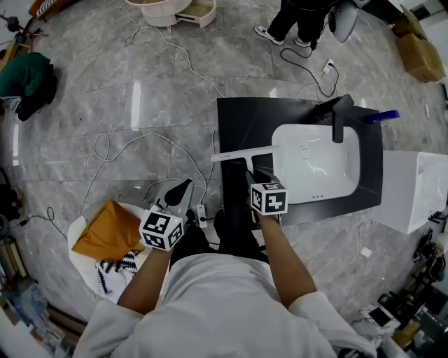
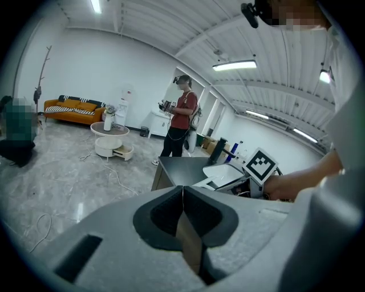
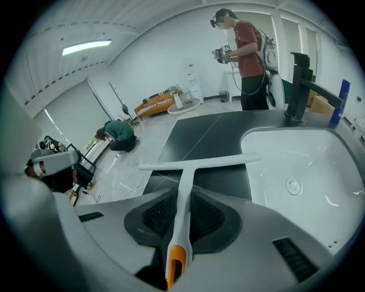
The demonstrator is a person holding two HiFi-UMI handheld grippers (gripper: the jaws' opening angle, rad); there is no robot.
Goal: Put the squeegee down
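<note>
My right gripper [image 1: 250, 179] [image 3: 182, 214] is shut on the handle of a white squeegee [image 1: 241, 154] [image 3: 199, 164] with an orange end. The squeegee's blade stretches across the black countertop [image 1: 238, 126] [image 3: 199, 137], and one tip reaches the left rim of the white sink [image 1: 280, 133] [image 3: 319, 148]. Whether the blade touches the counter I cannot tell. My left gripper [image 1: 180, 190] [image 2: 182, 214] hangs off the counter's left side over the floor. Its jaws are shut with nothing between them.
A black faucet [image 1: 341, 115] [image 3: 299, 85] stands behind the sink, with a blue bottle [image 1: 380, 117] next to it. A person [image 1: 297, 21] [image 3: 248, 51] [image 2: 179, 122] stands beyond the counter. Cables [image 1: 126, 147], an orange cloth [image 1: 108, 227] and a white box [image 1: 413, 189] lie around the counter.
</note>
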